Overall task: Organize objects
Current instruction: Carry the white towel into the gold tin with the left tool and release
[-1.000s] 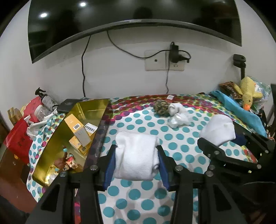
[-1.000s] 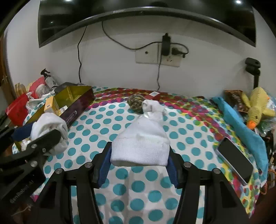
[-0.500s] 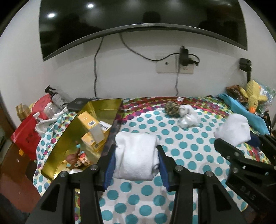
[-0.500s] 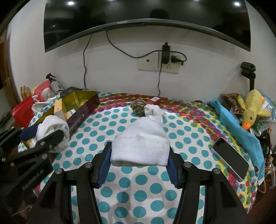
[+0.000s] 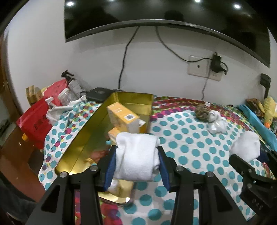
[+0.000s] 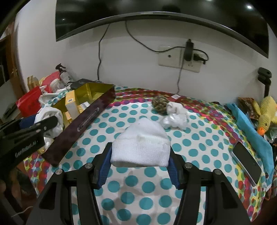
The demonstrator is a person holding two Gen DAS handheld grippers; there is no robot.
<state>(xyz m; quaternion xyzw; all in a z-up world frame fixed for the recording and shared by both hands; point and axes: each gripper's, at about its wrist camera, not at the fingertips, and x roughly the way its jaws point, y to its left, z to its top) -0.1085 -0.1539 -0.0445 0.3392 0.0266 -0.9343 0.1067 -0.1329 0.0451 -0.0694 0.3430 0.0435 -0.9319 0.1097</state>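
The towel (image 5: 137,156), a rolled white bundle, sat clamped between the blue pads (image 5: 109,168) of the left gripper (image 5: 136,168), held in the air over the near end of the gold box (image 5: 83,148). The box lay open on the dotted cloth (image 5: 187,148) at the left side, with yellow cartons (image 5: 123,117) standing inside it toward the far end. In the right wrist view the same towel (image 6: 49,119) showed bunched against the left gripper (image 6: 46,123) just above the box's (image 6: 97,90) dark outer wall.

The right gripper (image 6: 139,166) had its jaws pressed on the ribbed band of a white knitted hat (image 6: 141,147), which it carried above the cloth (image 6: 128,187) near the middle. In the left wrist view that hat (image 5: 246,147) appeared at the far right, well apart from the box.

Farther back on the cloth lay a rope ball (image 6: 159,103), touching a crumpled white wad (image 6: 175,115). A phone (image 6: 246,163) rested face up near the right edge, just beside a blue cloth (image 6: 251,131), and a yellow plush duck (image 6: 267,113) sat behind that. A red bag (image 5: 34,119) and a spray bottle (image 5: 72,83) stood at the left, beyond the box. On the wall hung a dark screen (image 5: 155,15), with a socket (image 5: 205,68) and cables below it.
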